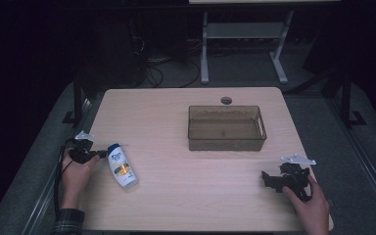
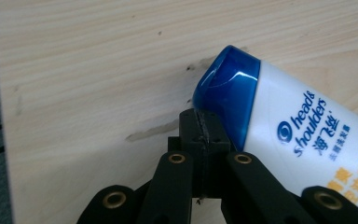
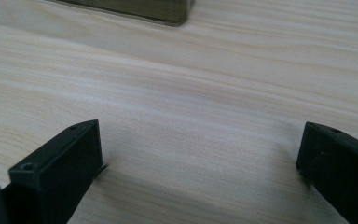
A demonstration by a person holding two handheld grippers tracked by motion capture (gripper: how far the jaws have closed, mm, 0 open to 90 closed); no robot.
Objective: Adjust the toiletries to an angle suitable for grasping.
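Two jaws of the left gripper (image 2: 204,133) are pressed together, holding nothing, with the tip just beside the blue cap of the shampoo bottle (image 2: 298,130) (lying flat on the surface (image 1: 186,161)); the right gripper (image 3: 200,172) stands wide apart.

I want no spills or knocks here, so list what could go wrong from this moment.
1. The left gripper has its jaws shut, tips against the blue cap of the white plastic shampoo bottle lying on the light wooden table. Pushed on, the bottle may roll or slide away rather than be gripped.
2. The bottle lies near the table's left edge, so a nudge could send it off.
3. The translucent brown plastic bin stands far off; a weak grip on the cap might slip in transit.
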